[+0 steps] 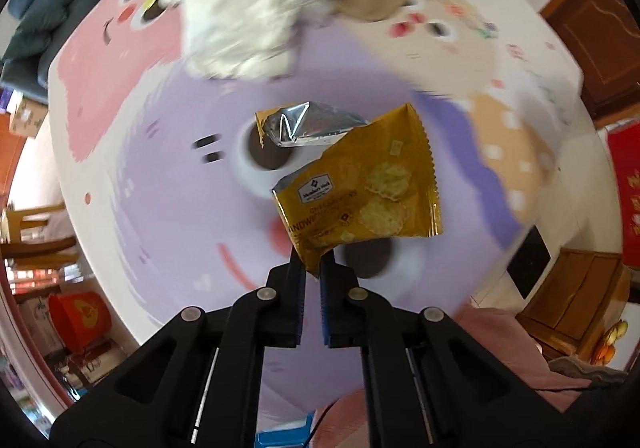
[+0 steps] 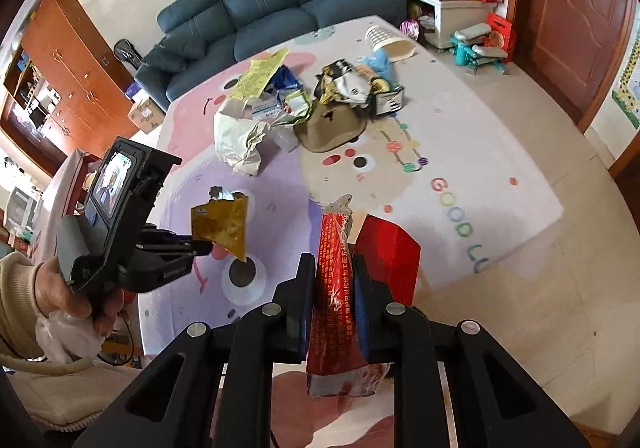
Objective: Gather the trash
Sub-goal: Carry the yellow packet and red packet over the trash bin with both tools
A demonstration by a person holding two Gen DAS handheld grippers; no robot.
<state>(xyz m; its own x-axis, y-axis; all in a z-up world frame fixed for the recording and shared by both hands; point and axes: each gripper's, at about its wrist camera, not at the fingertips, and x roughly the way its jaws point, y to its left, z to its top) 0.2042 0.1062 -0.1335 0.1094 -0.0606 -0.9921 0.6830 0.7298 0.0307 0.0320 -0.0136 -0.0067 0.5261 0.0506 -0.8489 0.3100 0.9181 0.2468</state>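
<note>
Left tongs (image 1: pixel 313 262) nearly closed, pinching the bottom corner of a torn yellow cracker wrapper (image 1: pixel 360 192); foil lining shows at the ripped top, wrapper hangs in the air above the cartoon play mat (image 1: pixel 168 184), not touching it. In the right wrist view the same left tongs (image 2: pixel 206 246) sit left of frame, held by a hand (image 2: pixel 76 288) in a cream sleeve. Right tongs (image 2: pixel 334 280) narrow, clamped on a red printed package (image 2: pixel 332 288) standing upright between the pads; a red flap (image 2: pixel 390 256) sticks out just right of it. Rest of the trash pile (image 2: pixel 304 108) lies on the mat further back: white crumpled paper (image 2: pixel 240 136), yellow sheet, tan bag, paper cup (image 2: pixel 390 40) tipped on its side near the sofa (image 2: pixel 272 4)
</note>
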